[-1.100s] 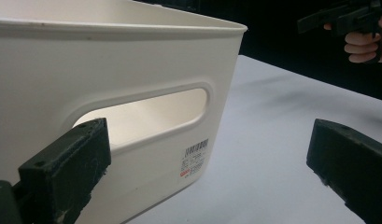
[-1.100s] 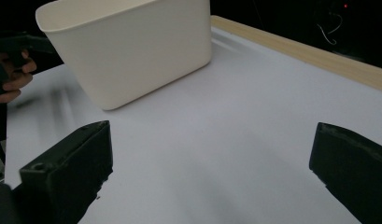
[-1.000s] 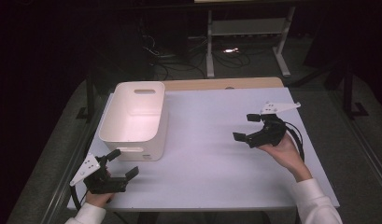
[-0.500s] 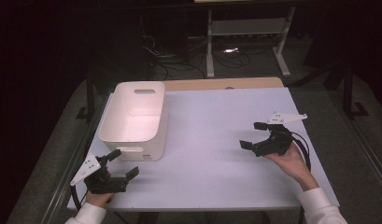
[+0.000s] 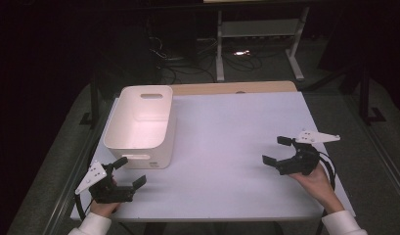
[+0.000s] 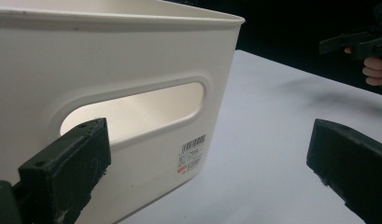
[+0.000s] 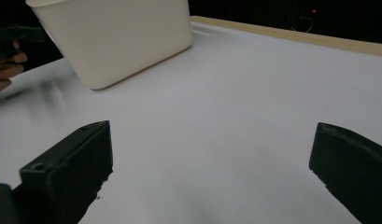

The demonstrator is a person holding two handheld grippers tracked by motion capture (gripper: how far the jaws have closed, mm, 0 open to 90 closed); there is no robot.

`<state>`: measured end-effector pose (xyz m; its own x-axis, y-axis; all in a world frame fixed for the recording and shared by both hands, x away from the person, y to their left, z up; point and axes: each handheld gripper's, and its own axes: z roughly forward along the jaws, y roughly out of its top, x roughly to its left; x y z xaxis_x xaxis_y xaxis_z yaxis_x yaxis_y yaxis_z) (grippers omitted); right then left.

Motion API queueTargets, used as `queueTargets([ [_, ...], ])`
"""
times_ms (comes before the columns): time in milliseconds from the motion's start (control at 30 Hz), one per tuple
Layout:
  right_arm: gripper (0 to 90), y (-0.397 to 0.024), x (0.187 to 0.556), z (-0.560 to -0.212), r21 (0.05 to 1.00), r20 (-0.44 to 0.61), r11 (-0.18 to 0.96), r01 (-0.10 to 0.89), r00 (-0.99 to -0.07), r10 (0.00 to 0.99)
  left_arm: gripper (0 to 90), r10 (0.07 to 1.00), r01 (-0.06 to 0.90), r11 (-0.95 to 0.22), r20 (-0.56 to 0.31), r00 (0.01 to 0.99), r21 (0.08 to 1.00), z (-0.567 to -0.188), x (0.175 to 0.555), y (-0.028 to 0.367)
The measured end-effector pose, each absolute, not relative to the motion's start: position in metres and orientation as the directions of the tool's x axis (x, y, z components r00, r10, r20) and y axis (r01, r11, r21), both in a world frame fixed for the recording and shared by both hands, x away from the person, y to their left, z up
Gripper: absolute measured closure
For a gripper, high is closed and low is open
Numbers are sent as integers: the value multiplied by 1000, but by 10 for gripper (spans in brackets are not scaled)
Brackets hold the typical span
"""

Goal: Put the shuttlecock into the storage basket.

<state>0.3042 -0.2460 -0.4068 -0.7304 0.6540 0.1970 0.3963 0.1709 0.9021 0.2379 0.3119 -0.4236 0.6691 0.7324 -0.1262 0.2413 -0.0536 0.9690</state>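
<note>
A white plastic bin [image 5: 141, 125] with slot handles stands on the left part of the white table [image 5: 227, 132]; it looks empty inside. My left gripper [image 5: 128, 173] is open at the table's front left corner, just in front of the bin's near end. In the left gripper view the bin's near wall [image 6: 109, 88] with its handle slot and a small label looms close behind the left jaw. My right gripper [image 5: 278, 150] is open over the front right of the table, pointing left. The bin [image 7: 114, 35] stands far off in the right gripper view.
A wooden strip [image 5: 232, 87] edges the table's far side. Behind it on the dark floor stand a metal rack [image 5: 258, 36] and loose cables [image 5: 188, 58]. A dark frame rail [image 5: 92, 105] runs along the table's left side.
My right gripper has drawn back toward the front right edge of the table and a little lower. The left gripper and the bin have stayed put.
</note>
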Motion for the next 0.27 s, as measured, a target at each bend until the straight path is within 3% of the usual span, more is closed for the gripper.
queueTargets([
  [267,0,-256,289,-418,918,162,158,364,-707,689,0,736,232,-44,-125,666,972,-422,238,313],
])
